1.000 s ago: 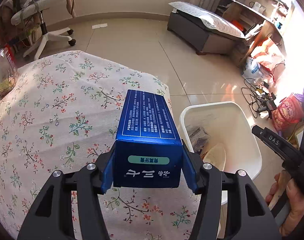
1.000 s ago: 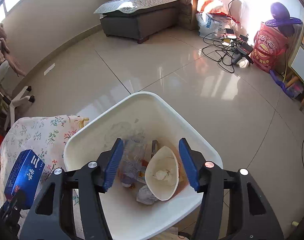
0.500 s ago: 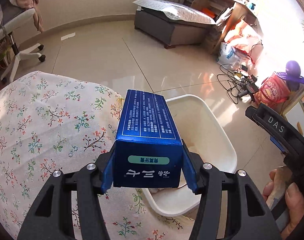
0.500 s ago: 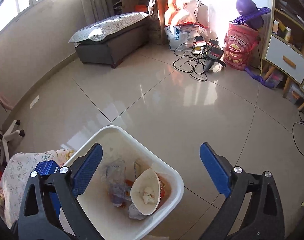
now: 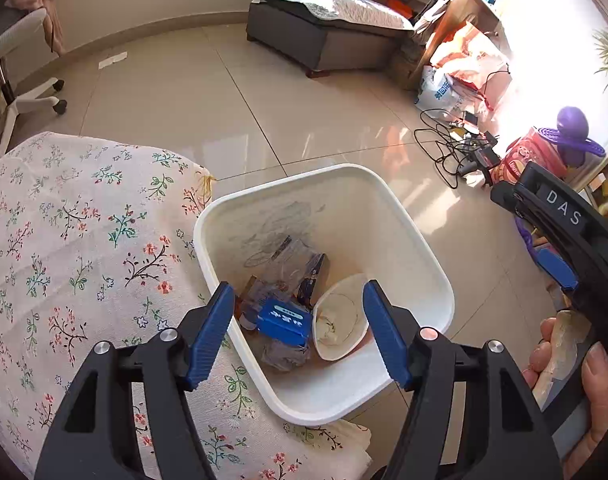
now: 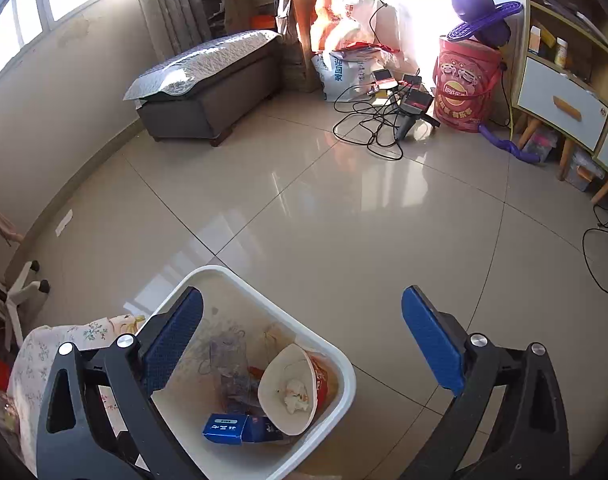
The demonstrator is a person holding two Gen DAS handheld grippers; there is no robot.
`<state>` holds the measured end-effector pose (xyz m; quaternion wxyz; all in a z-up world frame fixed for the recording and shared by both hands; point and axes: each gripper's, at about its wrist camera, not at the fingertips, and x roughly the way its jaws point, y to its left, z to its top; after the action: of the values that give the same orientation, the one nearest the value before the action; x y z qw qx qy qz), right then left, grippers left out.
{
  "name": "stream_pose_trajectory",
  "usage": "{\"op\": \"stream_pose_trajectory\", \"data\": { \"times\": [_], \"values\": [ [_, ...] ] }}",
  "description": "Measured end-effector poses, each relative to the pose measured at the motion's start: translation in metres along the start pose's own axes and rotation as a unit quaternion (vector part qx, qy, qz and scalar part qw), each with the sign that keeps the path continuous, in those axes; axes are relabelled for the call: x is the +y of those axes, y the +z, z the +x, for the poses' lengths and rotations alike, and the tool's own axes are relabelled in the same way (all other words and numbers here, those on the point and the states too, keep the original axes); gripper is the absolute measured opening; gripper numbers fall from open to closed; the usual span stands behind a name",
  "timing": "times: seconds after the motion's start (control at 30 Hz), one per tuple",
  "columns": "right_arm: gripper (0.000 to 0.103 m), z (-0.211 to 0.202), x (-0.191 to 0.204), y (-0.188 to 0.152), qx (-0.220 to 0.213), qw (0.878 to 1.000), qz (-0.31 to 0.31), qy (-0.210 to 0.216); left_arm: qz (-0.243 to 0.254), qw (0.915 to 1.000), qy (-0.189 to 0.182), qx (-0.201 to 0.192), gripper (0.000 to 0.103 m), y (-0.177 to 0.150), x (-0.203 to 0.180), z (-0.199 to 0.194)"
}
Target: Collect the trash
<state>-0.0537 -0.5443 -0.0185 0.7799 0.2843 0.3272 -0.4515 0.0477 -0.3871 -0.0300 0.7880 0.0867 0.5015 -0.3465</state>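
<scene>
The left wrist view shows a sunny room with a shiny tiled floor (image 5: 208,92), a gray bench (image 5: 323,36) with a quilted cover at 12 o'clock, and a pile of black cables (image 5: 455,148) at 2 o'clock. A tabletop with a flowery cloth (image 5: 64,240) fills the 9 o'clock side. A white trash bin (image 5: 423,248) stands just beside the tabletop, near the middle of the view. The left gripper (image 5: 300,332) hangs over the bin with its two blue pads wide apart and nothing between them. The blue box (image 5: 283,322) lies inside the bin, on top of crumpled clear wrappers (image 5: 288,264). A white paper bowl (image 5: 339,320) lies tipped on its side just beside the box, toward 3 o'clock. The right gripper (image 5: 559,236) shows at 3 o'clock as a black arm, and a hand (image 5: 583,380) holds its handle at 4 o'clock. The right wrist view shows the same floor (image 6: 343,220), the gray bench (image 6: 212,88) at 11 o'clock, and a red snack bag (image 6: 463,92) with a purple toy (image 6: 483,16) on top at 1 o'clock. The right gripper (image 6: 304,344) is spread wide and holds nothing. Its left pad sits over the bin (image 6: 343,396), which is at 7 o'clock, and its right pad is over bare floor. In the bin the blue box (image 6: 224,428) lies flat near the bottom, touching the tipped paper bowl (image 6: 288,392).
</scene>
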Motion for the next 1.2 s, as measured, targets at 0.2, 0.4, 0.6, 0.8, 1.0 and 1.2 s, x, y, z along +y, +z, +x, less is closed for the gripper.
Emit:
{"op": "stream_pose_trajectory", "data": {
  "times": [0.2, 0.4, 0.6, 0.8, 1.0, 1.2],
  "values": [
    [0.096, -0.002, 0.023, -0.010, 0.003, 0.999, -0.035, 0.008, -0.017, 0.9991, 0.035, -0.019, 0.073, -0.003, 0.021, -0.011],
    [0.096, -0.009, 0.054, -0.026, 0.003, 0.996, -0.087, 0.019, -0.052, 0.9958, 0.072, -0.024, 0.073, -0.008, 0.057, -0.019],
    [0.096, -0.015, 0.095, -0.050, 0.007, 0.988, -0.154, 0.031, -0.087, 0.9891, 0.115, -0.029, 0.077, -0.022, 0.098, -0.031],
    [0.096, -0.027, 0.141, -0.077, 0.008, 0.975, -0.215, 0.055, -0.128, 0.9796, 0.152, -0.029, 0.077, -0.037, 0.144, -0.046],
    [0.096, -0.043, 0.184, -0.107, 0.003, 0.959, -0.273, 0.078, -0.171, 0.9676, 0.183, -0.031, 0.077, -0.059, 0.191, -0.065],
    [0.096, -0.056, 0.221, -0.140, 0.030, 0.940, -0.318, 0.119, -0.211, 0.9531, 0.214, -0.032, 0.077, -0.080, 0.238, -0.087]
  ]
}}
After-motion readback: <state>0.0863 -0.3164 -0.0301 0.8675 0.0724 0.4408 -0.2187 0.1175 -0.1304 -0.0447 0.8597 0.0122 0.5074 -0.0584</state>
